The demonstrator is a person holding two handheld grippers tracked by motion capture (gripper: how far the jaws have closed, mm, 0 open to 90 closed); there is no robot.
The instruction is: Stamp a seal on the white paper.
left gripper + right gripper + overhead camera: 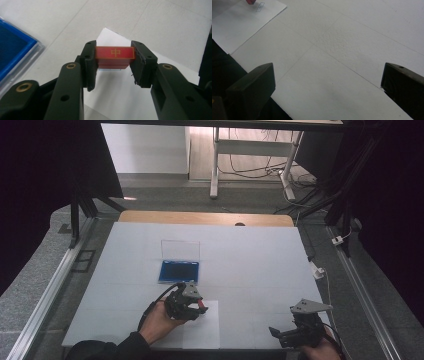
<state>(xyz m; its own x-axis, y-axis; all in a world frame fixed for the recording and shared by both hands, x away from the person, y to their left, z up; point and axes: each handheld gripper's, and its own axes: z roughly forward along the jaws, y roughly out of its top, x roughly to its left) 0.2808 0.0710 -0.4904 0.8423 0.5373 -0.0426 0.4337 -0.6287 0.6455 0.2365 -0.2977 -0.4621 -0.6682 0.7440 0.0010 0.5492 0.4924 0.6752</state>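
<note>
Left gripper view: the left gripper (114, 65) has its two black jaws pressed onto the short ends of a red block (115, 53), pinching it crosswise. The block's upper face carries a thin gold border and a gold character at its middle. Below the block lies a white paper sheet (120, 100), one corner of it pointing away past the jaws; whether the block's underside touches the sheet cannot be told. At the left edge of that view sits a blue case (12, 53) with a clear plastic rim. High view: left gripper (196, 308) is over the near part of the desk (260, 260), slightly left of centre, with the paper sheet (205, 332) lying at the near edge beneath it and the red block (201, 307) visible as a small red spot at the jaw tips. The blue case (179, 271) lies near the desk's middle, beyond the left gripper and apart from it, its clear lid (180, 250) standing open at the far side. Right gripper (279, 334) is at the near right corner of the desk, well apart from the block. Right gripper view: jaws spread wide, nothing between them, bare desk (342, 50) surface under them; paper sheet (239, 22) corner at upper left.
</note>
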